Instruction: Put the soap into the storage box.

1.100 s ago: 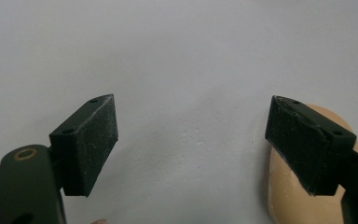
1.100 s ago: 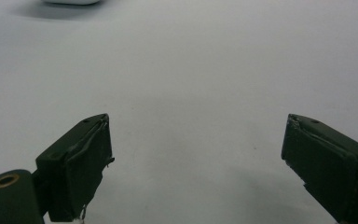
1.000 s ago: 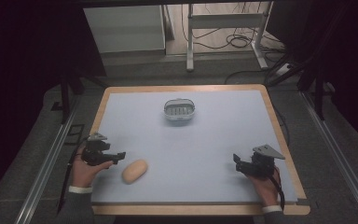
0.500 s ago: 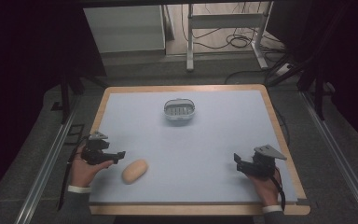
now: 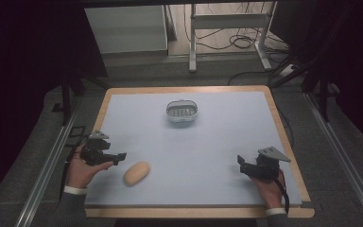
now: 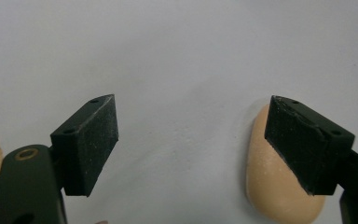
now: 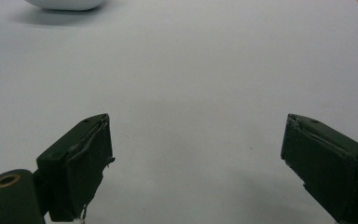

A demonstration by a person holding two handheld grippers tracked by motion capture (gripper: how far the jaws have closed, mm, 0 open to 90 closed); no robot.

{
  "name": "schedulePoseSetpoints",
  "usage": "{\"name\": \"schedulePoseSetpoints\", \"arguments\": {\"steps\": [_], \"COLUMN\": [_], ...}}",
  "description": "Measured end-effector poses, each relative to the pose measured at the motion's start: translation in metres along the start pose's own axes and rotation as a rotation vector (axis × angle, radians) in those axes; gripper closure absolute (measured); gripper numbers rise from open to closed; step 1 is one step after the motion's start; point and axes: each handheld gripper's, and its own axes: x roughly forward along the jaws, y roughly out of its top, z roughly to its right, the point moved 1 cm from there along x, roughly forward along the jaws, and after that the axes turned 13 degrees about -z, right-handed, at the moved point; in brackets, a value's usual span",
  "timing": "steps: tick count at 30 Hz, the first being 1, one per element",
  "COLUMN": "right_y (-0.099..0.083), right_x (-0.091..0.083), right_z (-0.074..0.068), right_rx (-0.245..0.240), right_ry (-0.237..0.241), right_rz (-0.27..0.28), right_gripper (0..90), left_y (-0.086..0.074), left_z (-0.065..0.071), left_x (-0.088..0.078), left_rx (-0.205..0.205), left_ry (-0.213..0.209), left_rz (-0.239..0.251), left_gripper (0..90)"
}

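Left gripper view shows the left gripper [image 6: 191, 144] with its jaws spread wide and empty, the tan bread roll [image 6: 275, 186] lying on the table [image 6: 191, 46] at about four o'clock, partly behind one jaw, probably lined up for a grab. Across the table, the right gripper [image 7: 196, 163] also gapes empty, idle, with the white basket [image 5: 182, 112] toward its eleven o'clock.

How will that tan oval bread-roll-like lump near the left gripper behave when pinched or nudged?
The tan oval lump is rounded, so a nudge would likely roll or pivot it. Its matte, speckled skin suggests decent grip. Probably light; softness can't be told. The open left gripper looks wide enough to span it.
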Motion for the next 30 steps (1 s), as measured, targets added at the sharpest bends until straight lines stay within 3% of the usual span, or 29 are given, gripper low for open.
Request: {"name": "schedulePoseSetpoints", "arguments": {"steps": [9,30], "right_y": [0.000,0.000], "right_x": [-0.001,0.000], "right_z": [0.000,-0.001], "right_rx": [0.000,-0.005], "right_ry": [0.000,-0.007], "right_rz": [0.004,-0.003], "right_gripper": [8.8,8.8], "left_y": [0.006,0.003], "left_z": [0.018,0.042], "left_x": [-0.002,0.018], "left_rx": [0.064,0.146], "left_ry": [-0.005,-0.015], "left_rz": [-0.030,-0.113], "left_gripper": [17.3,16.3]}}
